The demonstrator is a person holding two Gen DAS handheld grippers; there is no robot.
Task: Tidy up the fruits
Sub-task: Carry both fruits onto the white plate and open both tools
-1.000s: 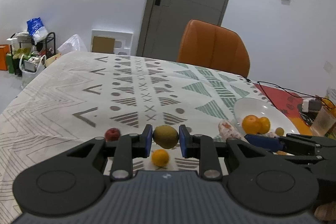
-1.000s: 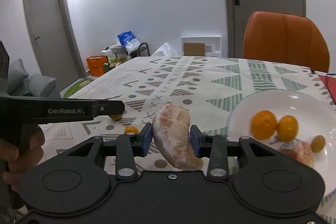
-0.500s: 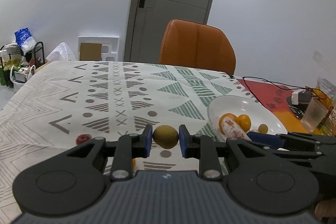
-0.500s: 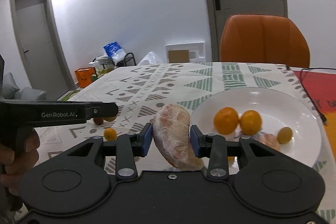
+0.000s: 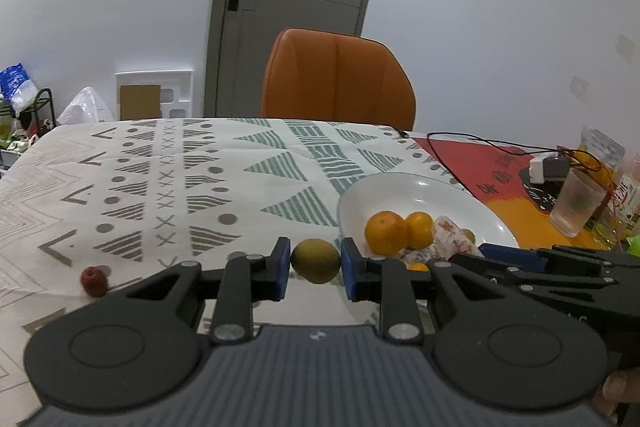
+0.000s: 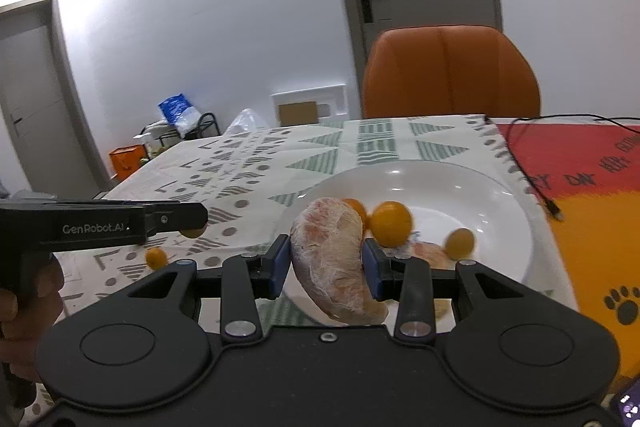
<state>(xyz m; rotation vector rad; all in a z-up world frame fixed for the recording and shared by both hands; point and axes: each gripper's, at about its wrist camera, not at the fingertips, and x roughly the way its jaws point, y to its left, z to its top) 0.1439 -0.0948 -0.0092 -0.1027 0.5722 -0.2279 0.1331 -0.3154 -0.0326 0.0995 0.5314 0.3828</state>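
My left gripper (image 5: 315,262) is shut on a yellow-green round fruit (image 5: 315,260), held above the table left of the white plate (image 5: 404,187). My right gripper (image 6: 326,259) is shut on a wrapped peeled pomelo wedge (image 6: 330,255) at the near rim of the plate (image 6: 500,211). The plate holds two oranges (image 5: 386,233), a small yellow fruit (image 6: 460,243) and another wrapped wedge (image 5: 450,237). A small orange fruit (image 6: 156,257) and a red fruit (image 5: 94,281) lie on the tablecloth.
An orange chair (image 5: 338,79) stands behind the table. At the right are a plastic cup (image 5: 576,201), a charger with black cable (image 5: 546,167) and bottles. The left gripper's body (image 6: 100,223) crosses the right wrist view at left.
Both grippers have moved right toward the plate with their fruits held. The wrapped wedge now hangs over the plate's near rim.
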